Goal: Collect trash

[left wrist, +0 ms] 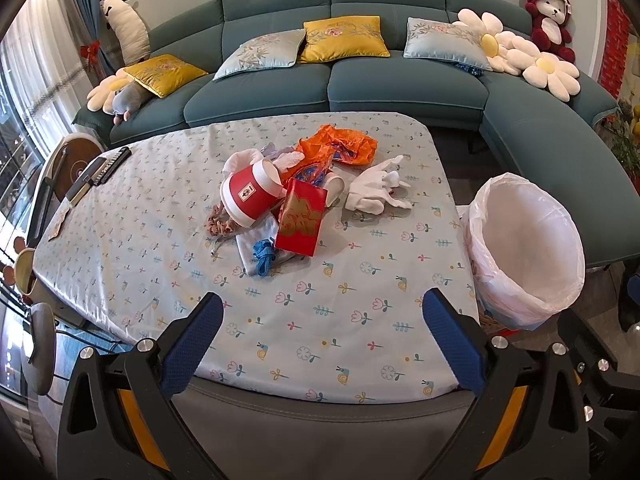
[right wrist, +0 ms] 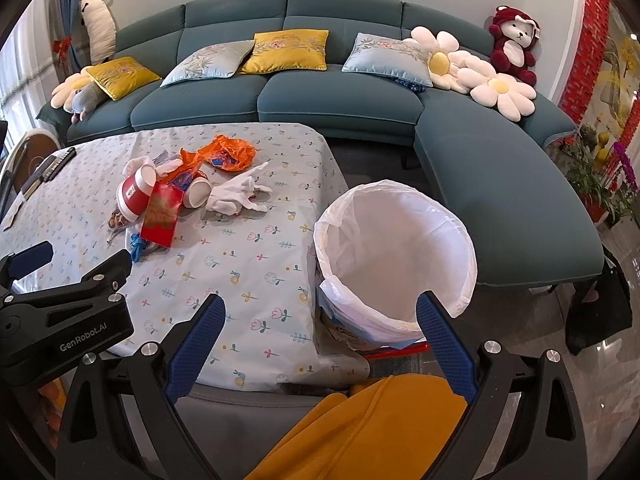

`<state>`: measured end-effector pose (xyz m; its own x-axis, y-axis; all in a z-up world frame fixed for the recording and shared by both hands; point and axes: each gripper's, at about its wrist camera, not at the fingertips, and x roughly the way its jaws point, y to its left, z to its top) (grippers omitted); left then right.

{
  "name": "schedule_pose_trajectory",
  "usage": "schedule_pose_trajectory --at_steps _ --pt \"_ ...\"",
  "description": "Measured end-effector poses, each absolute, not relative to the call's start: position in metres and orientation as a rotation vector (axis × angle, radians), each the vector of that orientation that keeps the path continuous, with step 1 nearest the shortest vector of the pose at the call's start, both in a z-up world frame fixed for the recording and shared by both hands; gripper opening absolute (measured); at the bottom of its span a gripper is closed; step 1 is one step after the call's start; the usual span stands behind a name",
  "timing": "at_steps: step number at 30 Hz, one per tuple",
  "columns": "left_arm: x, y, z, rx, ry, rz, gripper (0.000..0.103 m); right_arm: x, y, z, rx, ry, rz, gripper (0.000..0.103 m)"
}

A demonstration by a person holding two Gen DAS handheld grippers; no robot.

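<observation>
Both grippers wide open, empty: left gripper (left wrist: 320, 340), right gripper (right wrist: 320, 340). Trash pile (left wrist: 288, 200) mid-table. White-lined bin (right wrist: 396, 260) beside table's right edge. Only right view shows yellow cloth (right wrist: 360, 432).

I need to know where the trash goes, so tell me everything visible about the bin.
The bin is round and open-topped, lined with a thin white plastic bag folded loosely over its rim. It stands tilted-looking on the floor beside the table, against its right edge. Its inside looks empty. Neither gripper touches it.
</observation>
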<state>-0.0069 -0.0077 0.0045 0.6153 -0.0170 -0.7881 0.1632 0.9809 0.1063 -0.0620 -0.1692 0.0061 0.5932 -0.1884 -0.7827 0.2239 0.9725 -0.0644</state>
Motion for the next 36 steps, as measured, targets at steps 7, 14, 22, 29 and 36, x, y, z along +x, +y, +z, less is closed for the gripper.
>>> schedule_pose_trajectory --at_steps 7,14,22,29,36 --pt "-0.008 -0.0064 0.0006 0.174 0.903 -0.105 0.095 -0.0622 -0.1692 0.006 0.043 0.904 -0.239 0.092" --pt "-0.0078 -0.0093 0.0026 0.177 0.908 -0.108 0.095 -0.0623 -0.1692 0.0058 0.043 0.905 -0.241 0.092" --pt "-0.0085 -0.0114 -0.0013 0.184 0.91 -0.115 0.095 -0.0635 -0.1718 0.0051 0.048 0.907 -0.243 0.092" --pt "-0.0093 -0.0117 -0.0035 0.188 0.912 -0.117 0.095 -0.0642 -0.1743 0.0037 0.052 0.909 -0.247 0.092" --pt "-0.008 -0.0146 -0.0006 0.188 0.915 -0.118 0.095 -0.0634 -0.1742 0.0013 0.051 0.909 -0.248 0.092"
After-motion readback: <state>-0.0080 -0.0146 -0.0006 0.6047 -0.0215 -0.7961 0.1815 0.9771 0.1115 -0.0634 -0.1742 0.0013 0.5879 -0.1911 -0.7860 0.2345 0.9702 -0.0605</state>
